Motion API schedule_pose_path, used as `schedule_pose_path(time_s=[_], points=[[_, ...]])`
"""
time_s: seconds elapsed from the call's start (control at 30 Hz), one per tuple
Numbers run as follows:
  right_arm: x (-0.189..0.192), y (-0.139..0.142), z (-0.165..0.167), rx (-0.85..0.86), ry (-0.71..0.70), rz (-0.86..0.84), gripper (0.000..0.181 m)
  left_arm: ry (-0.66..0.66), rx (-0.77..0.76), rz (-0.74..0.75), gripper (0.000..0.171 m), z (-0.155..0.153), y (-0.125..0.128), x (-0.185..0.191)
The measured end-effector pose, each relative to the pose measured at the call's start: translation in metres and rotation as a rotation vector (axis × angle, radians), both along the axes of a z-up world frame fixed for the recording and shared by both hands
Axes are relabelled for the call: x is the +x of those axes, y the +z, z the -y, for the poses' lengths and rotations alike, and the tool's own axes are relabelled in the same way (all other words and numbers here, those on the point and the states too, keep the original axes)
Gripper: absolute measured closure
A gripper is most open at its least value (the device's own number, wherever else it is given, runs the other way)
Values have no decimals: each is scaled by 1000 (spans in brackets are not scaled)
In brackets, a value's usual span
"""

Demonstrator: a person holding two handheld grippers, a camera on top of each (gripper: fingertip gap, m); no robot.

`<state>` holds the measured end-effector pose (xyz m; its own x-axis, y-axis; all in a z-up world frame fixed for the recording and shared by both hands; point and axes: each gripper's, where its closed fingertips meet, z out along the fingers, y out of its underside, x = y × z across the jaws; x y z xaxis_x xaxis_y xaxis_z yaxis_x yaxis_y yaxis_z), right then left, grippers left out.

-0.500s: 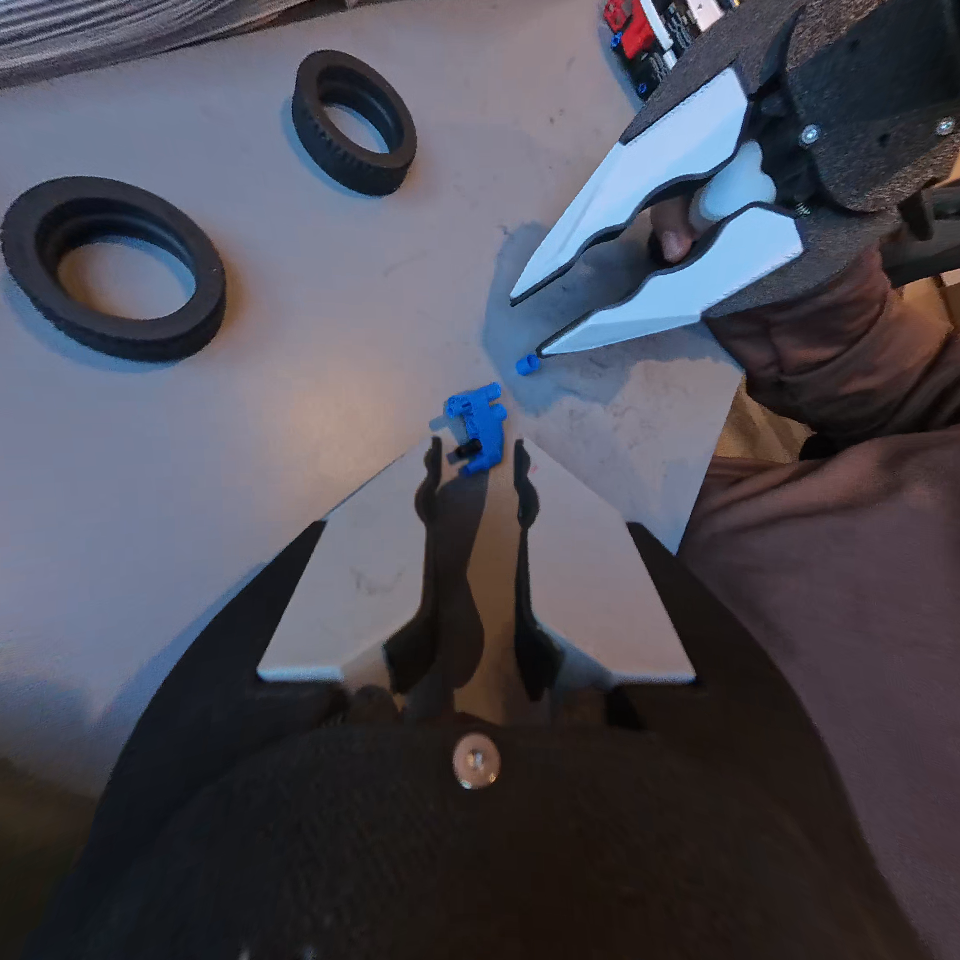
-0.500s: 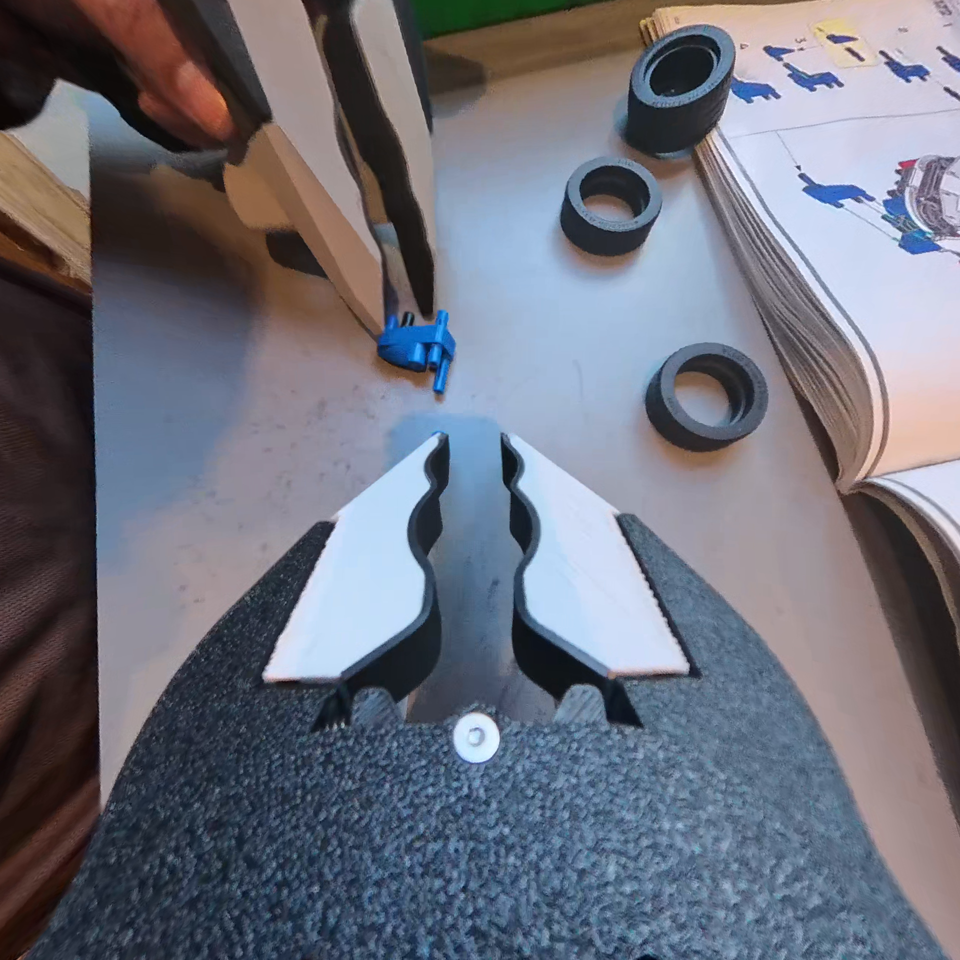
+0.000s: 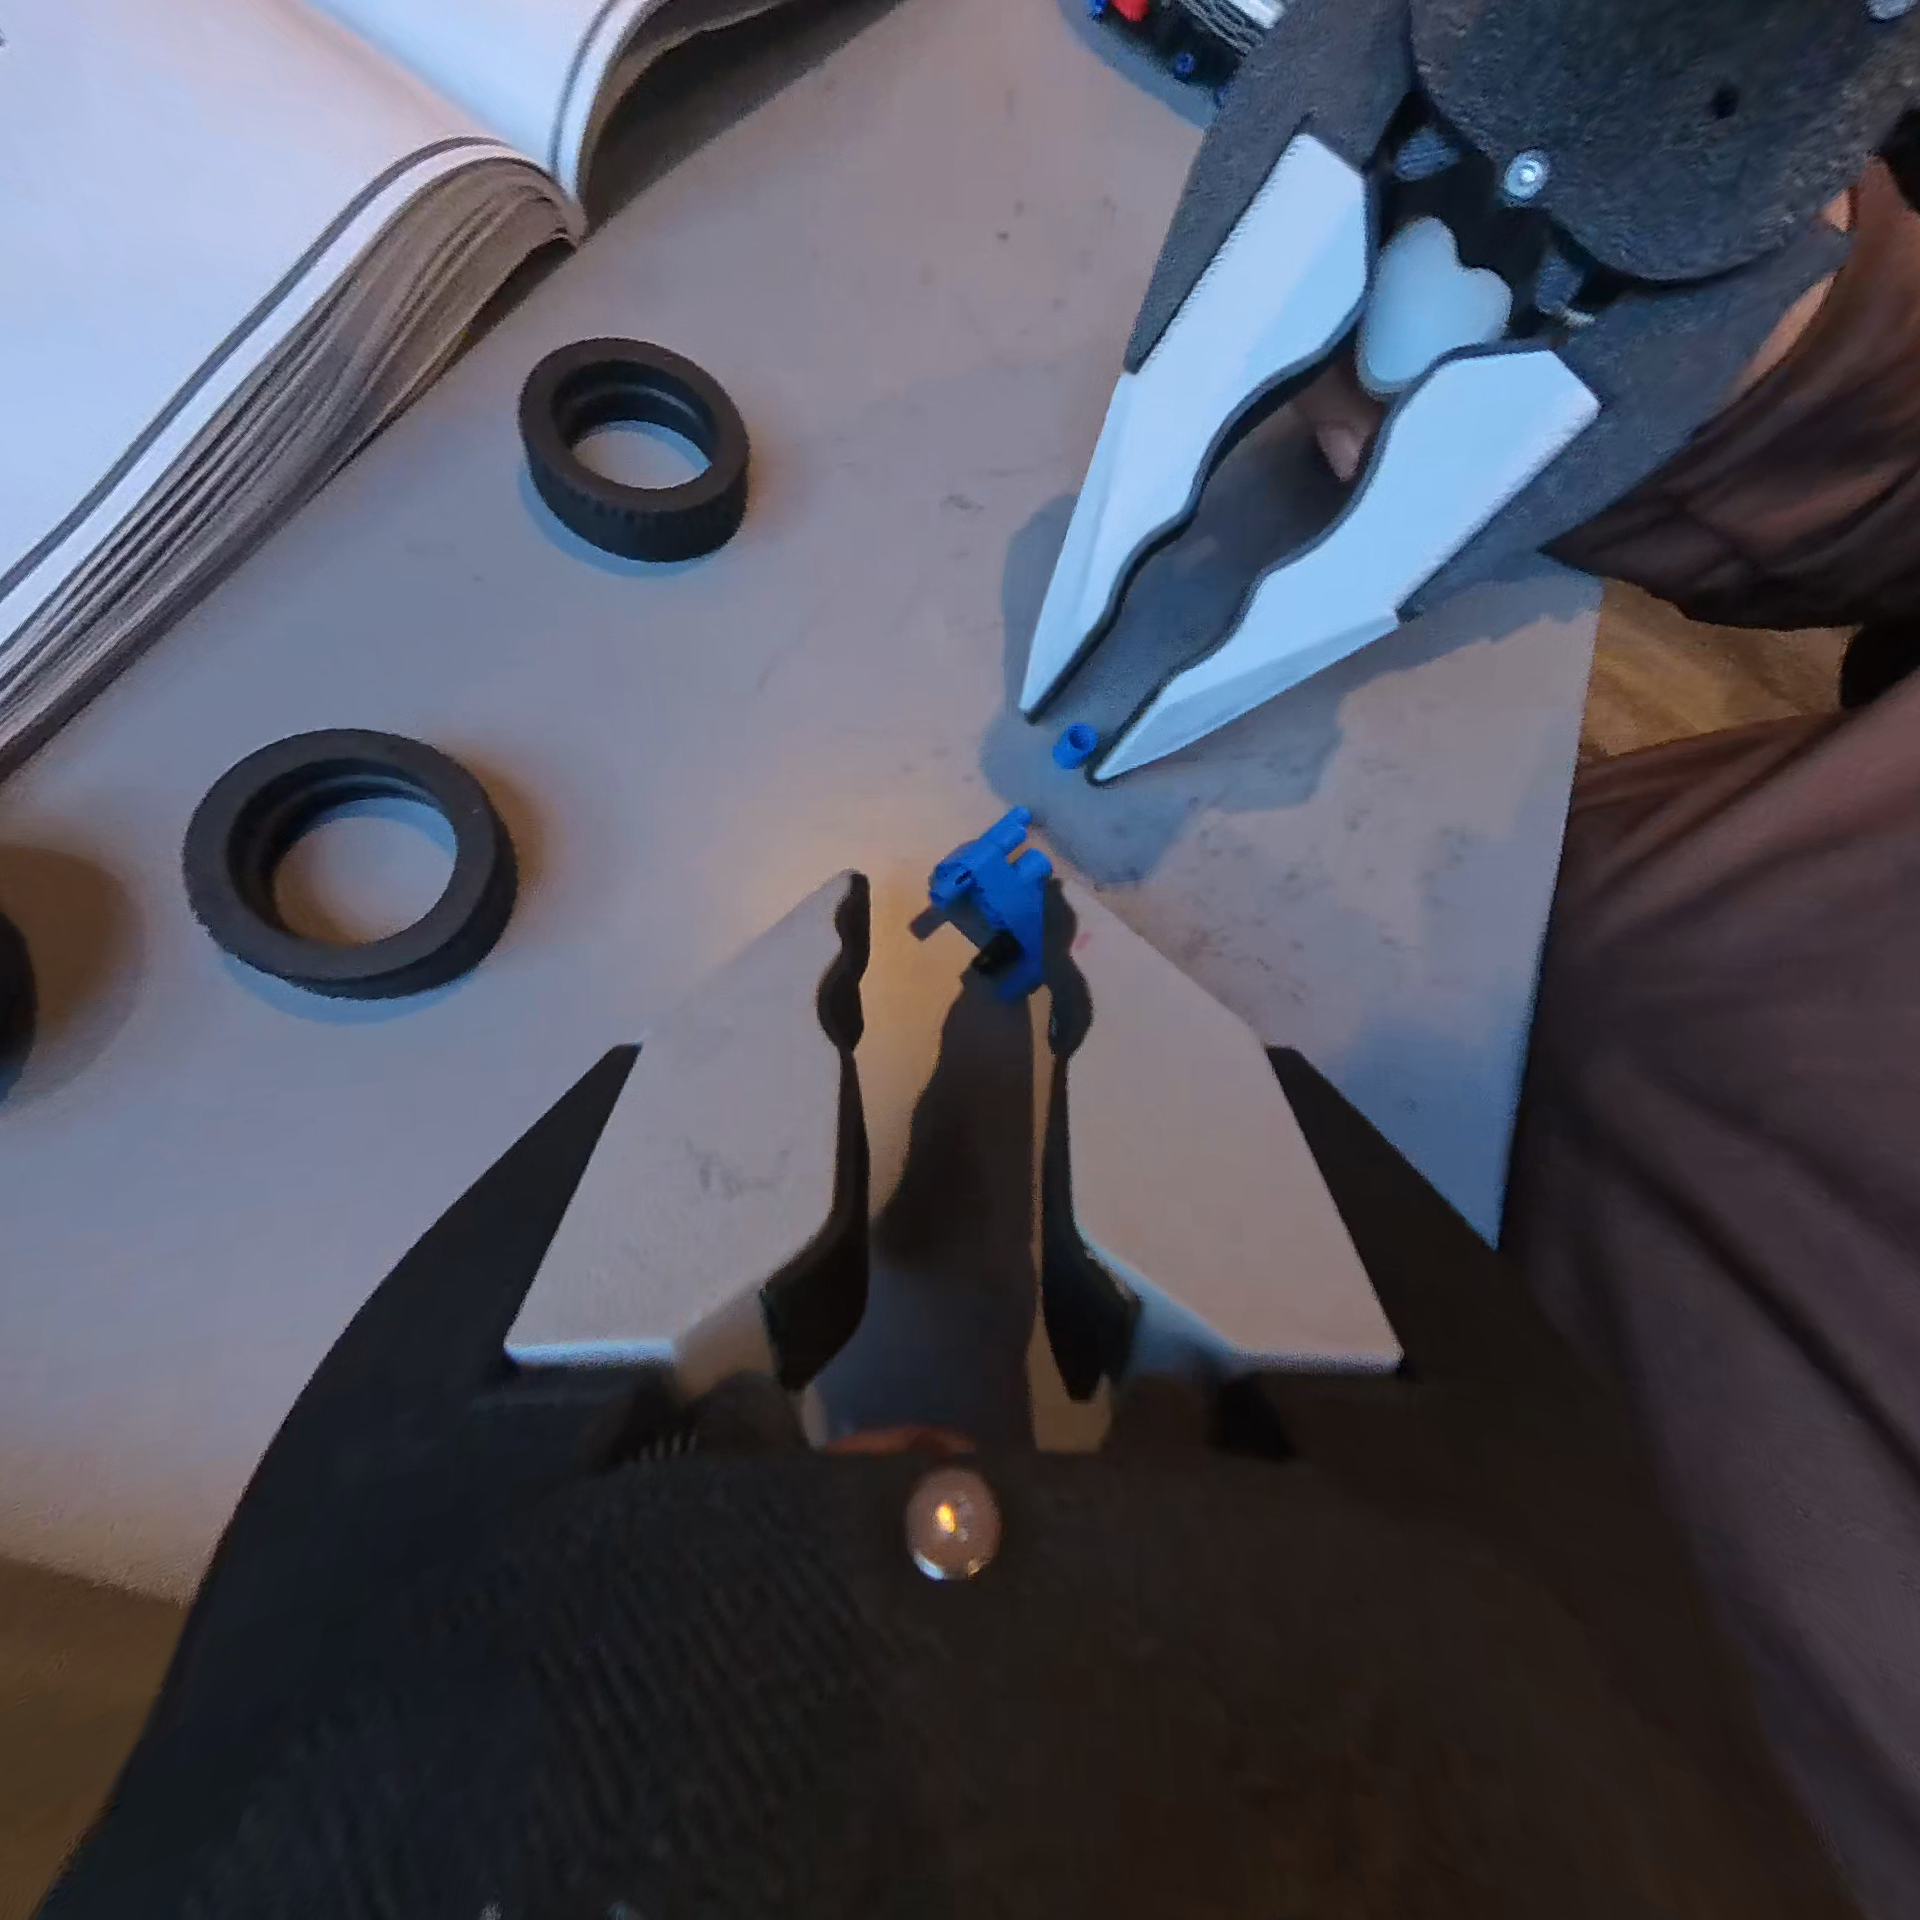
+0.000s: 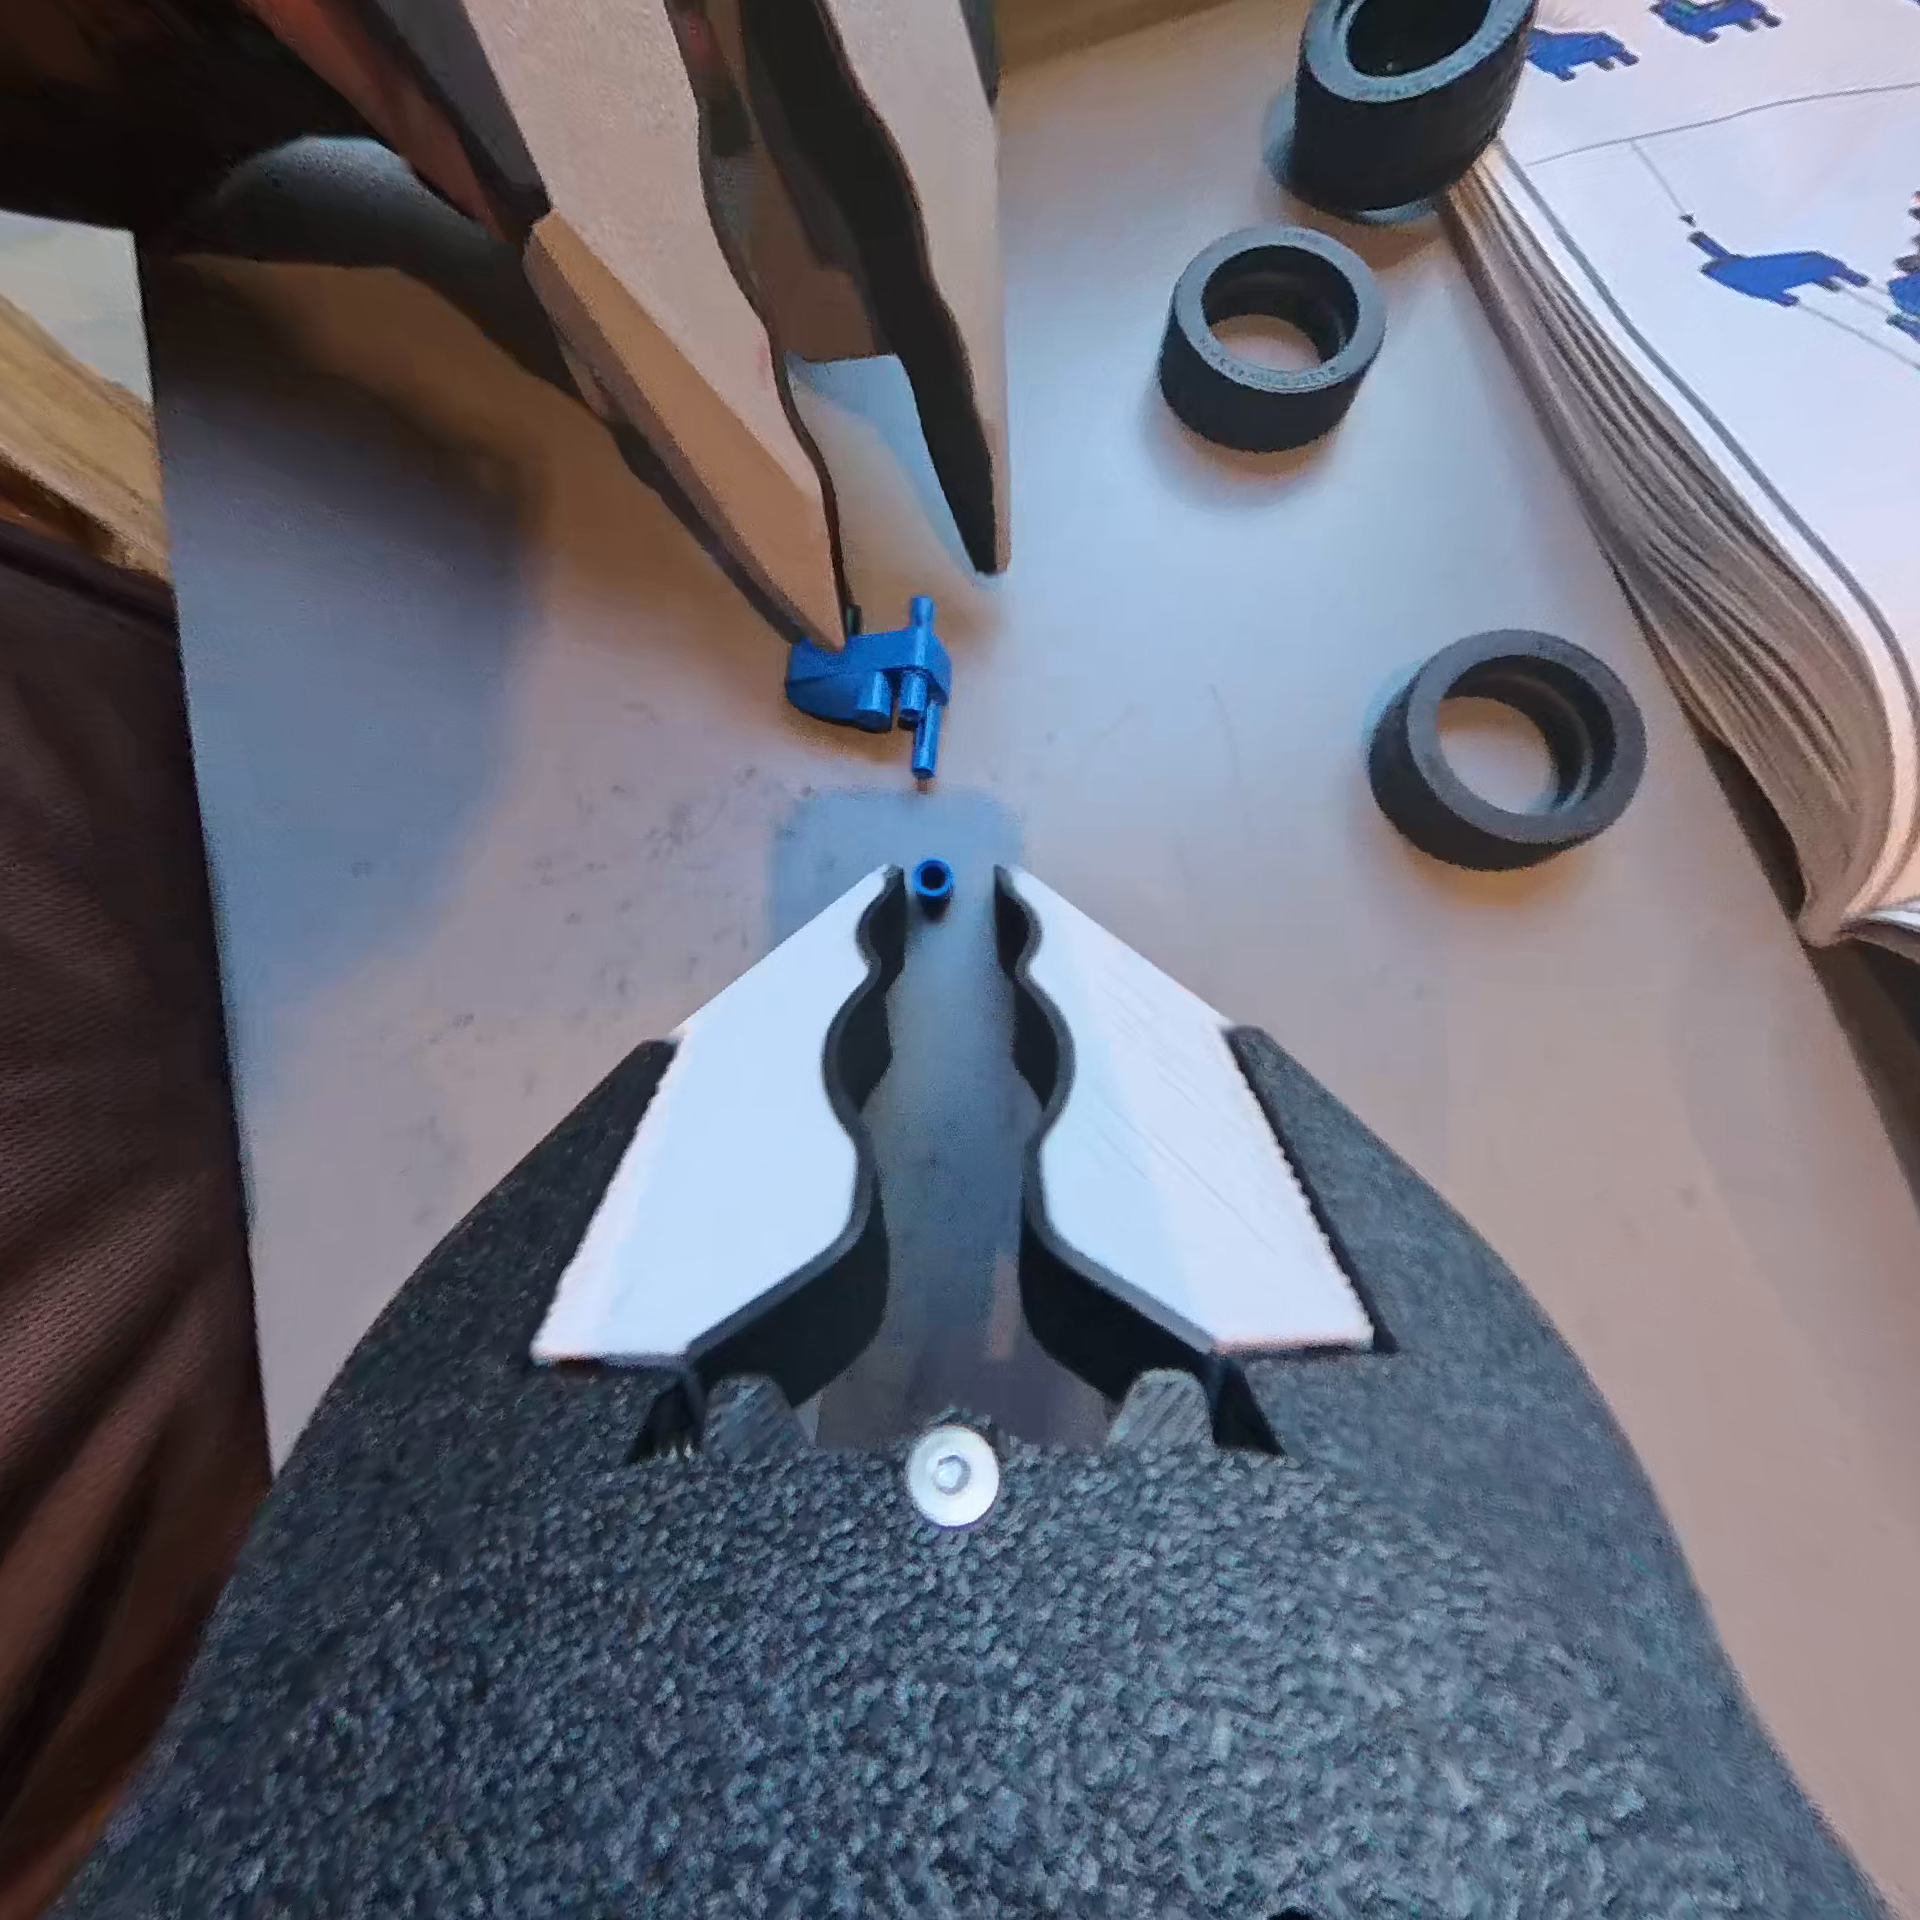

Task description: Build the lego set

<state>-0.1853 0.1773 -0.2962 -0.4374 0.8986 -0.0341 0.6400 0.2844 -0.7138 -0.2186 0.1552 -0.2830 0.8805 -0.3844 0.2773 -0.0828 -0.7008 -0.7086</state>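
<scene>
A small blue lego assembly (image 3: 987,914) with pins sticking out lies on the grey table (image 3: 727,675). My left gripper (image 3: 951,888) is open around it, and its right finger touches the piece. The assembly also shows in the right wrist view (image 4: 862,675), at the left gripper's (image 4: 909,601) fingertip. A tiny blue pin (image 4: 932,883) stands on the table between the tips of my right gripper (image 4: 945,875), which is open and not touching it. The left wrist view shows the same pin (image 3: 1073,746) between the right gripper's (image 3: 1065,743) tips.
Black rubber tyres lie on the table (image 3: 632,462) (image 3: 348,862) (image 4: 1273,338) (image 4: 1507,748) (image 4: 1403,94). An open instruction book (image 4: 1714,364) (image 3: 208,260) lies beyond them. The table edge (image 3: 1538,935) and a person's brown clothing (image 3: 1714,1143) are close by. Spacing between my two grippers at the tips: around 5 cm. Both grippers' tips are roughly 15 cm from the open instruction book (image 4: 1714,364).
My right gripper has moved so the tiny blue pin now sits between its tips. My left gripper has shifted, so the blue assembly now lies against its right finger.
</scene>
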Motion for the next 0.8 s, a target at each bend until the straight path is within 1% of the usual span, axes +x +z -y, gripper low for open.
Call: schedule_pose_path(time_s=[0.03,0.1,0.13,0.2,0.3,0.37,0.47,0.53,0.6,0.67,0.8], points=[[0,0,2,-13,15,6,173,-13,-1,-9,142,1,-1,2],[0,0,4,-28,24,10,174,-8,-4,-51,140,4,-1,-1],[0,2,4,-41,25,0,174,-6,17,-85,141,4,2,-2],[-3,15,8,-132,25,-48,174,-36,113,-185,141,3,17,1],[-8,44,15,-434,-3,-90,174,-95,265,-346,141,-4,34,17],[-11,61,14,-661,-35,-94,174,-95,365,-420,143,-11,44,25],[-14,77,10,-910,-74,-97,174,-30,504,-493,149,-21,62,28],[-12,83,12,-1028,-77,-89,174,2,551,-548,156,-25,68,26],[-12,87,11,-1105,-96,-96,174,-11,573,-571,165,-26,70,29],[-12,89,10,-1156,-107,-98,174,-6,581,-578,165,-27,70,30],[-10,89,11,-1198,-109,-94,174,-20,585,-560,167,-24,71,31]])
